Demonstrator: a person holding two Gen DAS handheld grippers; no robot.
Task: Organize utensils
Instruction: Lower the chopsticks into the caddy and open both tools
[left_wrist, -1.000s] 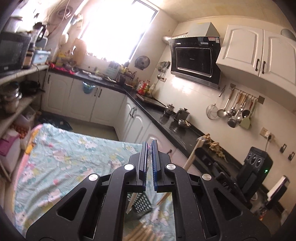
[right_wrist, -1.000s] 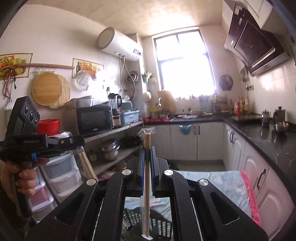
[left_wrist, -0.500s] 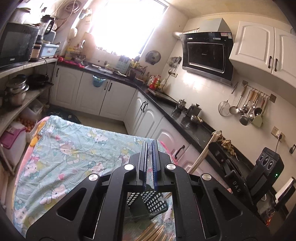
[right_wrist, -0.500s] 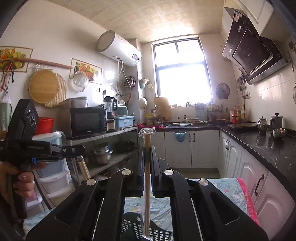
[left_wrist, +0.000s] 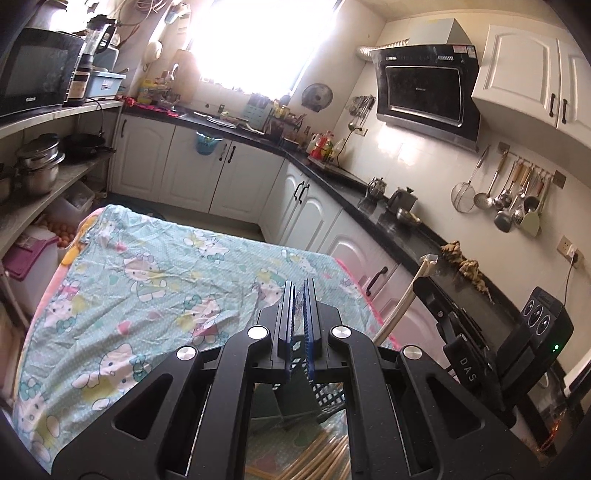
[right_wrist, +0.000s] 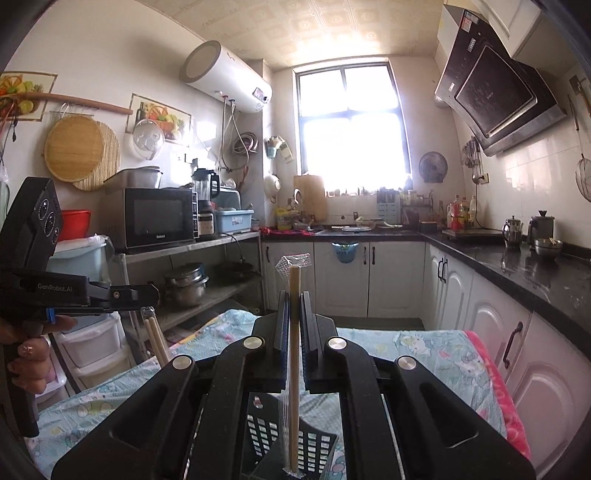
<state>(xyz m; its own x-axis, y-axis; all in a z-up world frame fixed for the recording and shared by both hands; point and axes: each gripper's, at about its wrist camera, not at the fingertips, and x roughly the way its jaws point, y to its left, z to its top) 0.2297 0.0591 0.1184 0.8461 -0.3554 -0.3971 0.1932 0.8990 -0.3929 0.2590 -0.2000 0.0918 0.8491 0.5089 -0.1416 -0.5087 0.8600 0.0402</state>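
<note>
While clamped — wrapped chopsticks (right_wrist: 294, 332) upright.

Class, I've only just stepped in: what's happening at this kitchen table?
A person holds a pair of tongs in each hand above a table with a cartoon-print cloth. The right tongs are shut on an upright, plastic-wrapped pair of chopsticks, poised over a black slotted holder. The left tongs are shut on clear wrapping, with another wrapped pair hanging from them. More chopsticks lie on the table.
</note>
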